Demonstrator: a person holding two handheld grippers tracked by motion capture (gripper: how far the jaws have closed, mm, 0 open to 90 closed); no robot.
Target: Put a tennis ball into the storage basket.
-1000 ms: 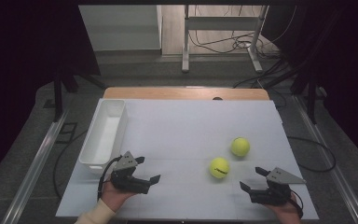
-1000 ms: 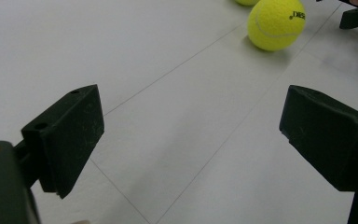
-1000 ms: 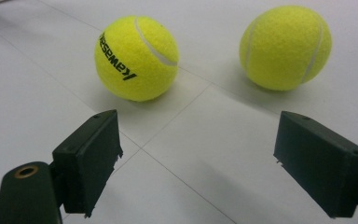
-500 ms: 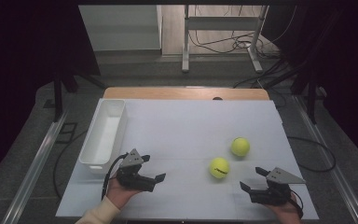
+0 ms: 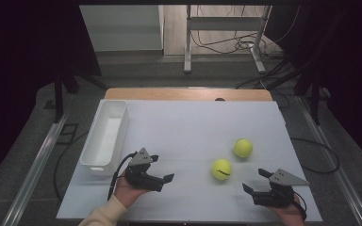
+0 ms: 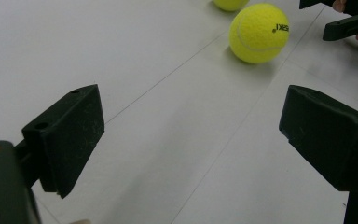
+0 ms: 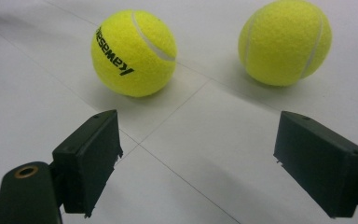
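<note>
Two yellow tennis balls lie on the white table top: the nearer ball [image 5: 222,169] and the farther ball [image 5: 242,148] to its right. My left gripper [image 5: 162,168] is open and empty, left of the nearer ball and pointing toward it. In the left gripper view the nearer ball [image 6: 259,32] lies ahead, beyond the open left gripper [image 6: 191,135]. My right gripper [image 5: 253,180] is open and empty, just right of and nearer than the nearer ball. The right gripper view has the lettered ball [image 7: 133,52] and the other ball [image 7: 284,42] ahead of the open right gripper [image 7: 196,158].
A long white bin [image 5: 106,134] stands along the table's left side, just behind my left hand. A wooden edge [image 5: 188,93] runs along the back of the table. The right gripper's fingers [image 6: 349,25] appear at the top right of the left gripper view.
My left gripper has slid a little to the right, toward the nearer ball. The right gripper and both balls have stayed put.
</note>
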